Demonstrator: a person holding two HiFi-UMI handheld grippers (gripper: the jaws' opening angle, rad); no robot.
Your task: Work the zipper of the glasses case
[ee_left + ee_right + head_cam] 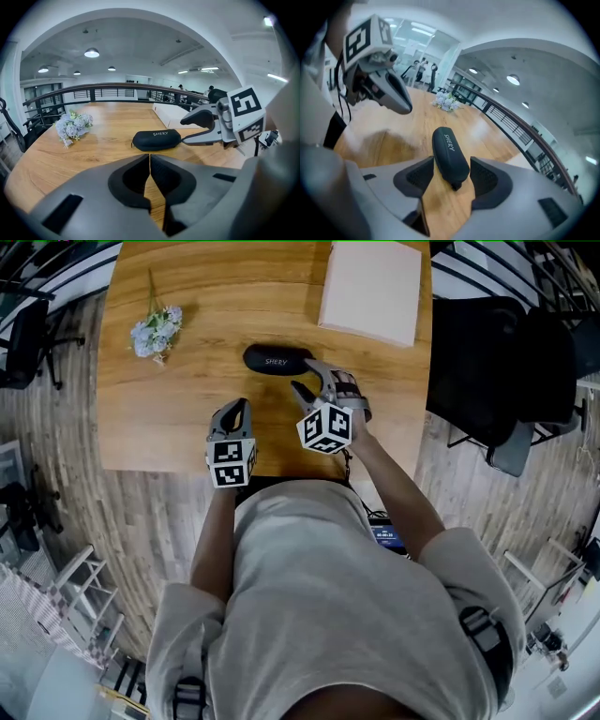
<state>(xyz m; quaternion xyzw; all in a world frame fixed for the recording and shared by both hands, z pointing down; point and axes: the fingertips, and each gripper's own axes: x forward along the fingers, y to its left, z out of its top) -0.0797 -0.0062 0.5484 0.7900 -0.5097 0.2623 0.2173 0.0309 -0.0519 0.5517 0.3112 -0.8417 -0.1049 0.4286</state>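
1. The black glasses case (pixel 277 359) is laid flat on the wooden surface (pixel 178 418), near its middle.
2. The right hand-held gripper (pixel 305 378) is held open, its jaws set apart on either side of the case's end; no pinch is seen.
3. The left hand-held gripper (pixel 242 407) is closed on nothing and kept apart from the case.
4. A bunch of pale flowers (pixel 157 331) is seen well to the case's left, and a flat pale box (pixel 370 289) beyond it.

Glasses case (pixel 277 360): black, oblong, looks zipped shut.
Lies flat on wooden table (pixel 169 418), white "SHERY" lettering up, zipper pull (pixel 455 185) at one end.
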